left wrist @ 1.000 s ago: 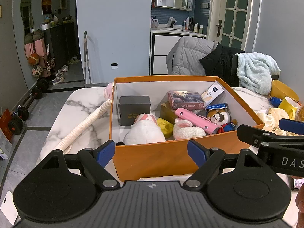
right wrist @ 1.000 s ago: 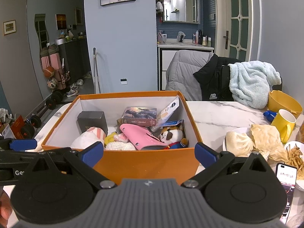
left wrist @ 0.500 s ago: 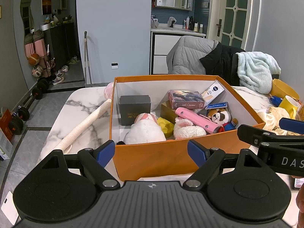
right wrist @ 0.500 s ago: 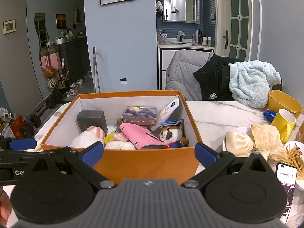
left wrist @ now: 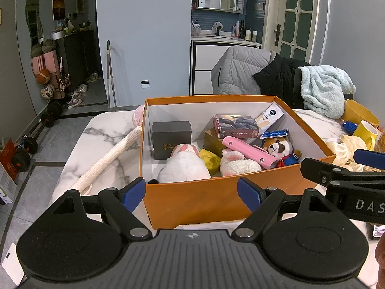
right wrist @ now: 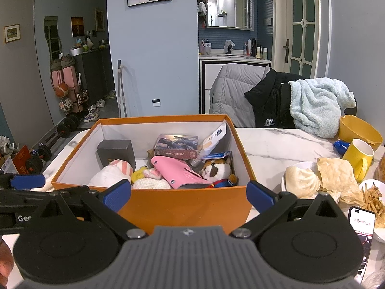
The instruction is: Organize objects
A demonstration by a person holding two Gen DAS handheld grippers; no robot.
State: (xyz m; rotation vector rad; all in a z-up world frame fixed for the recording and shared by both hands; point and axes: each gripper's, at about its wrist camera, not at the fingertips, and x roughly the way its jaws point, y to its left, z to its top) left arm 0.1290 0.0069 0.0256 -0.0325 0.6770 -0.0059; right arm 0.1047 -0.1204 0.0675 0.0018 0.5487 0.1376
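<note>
Orange cardboard, open at the top, fills the middle of both views: the orange rectangular cardboard box stands on the white marble-patterned desk straight ahead of both tools, its near wall just beyond the blue-tipped fingers. The left gripper has its fingers spread wide and empty, one tip just outside the box's near-left corner and the other in front of the near wall. The right gripper is likewise spread and empty, and its two tips bracket almost the whole width of that same wall. Inside lie a dark grey cube-shaped box, a white and pink plush toy, a flat pink snap-fastened case with its long axis running diagonally from far-left to near-right, a small brown and white plush animal and a printed card box. Outside the box, a long cream-coloured rope stretches along the desk on the box's left, its long axis running from near the left fingers away toward a pale pink object behind the box's far-left corner. By my judgement the rope is the likeliest loose thing to gather, and the left tool is plainly the nearer; the right tool is nearer the food clutter around the yellow ceramic mug.
</note>
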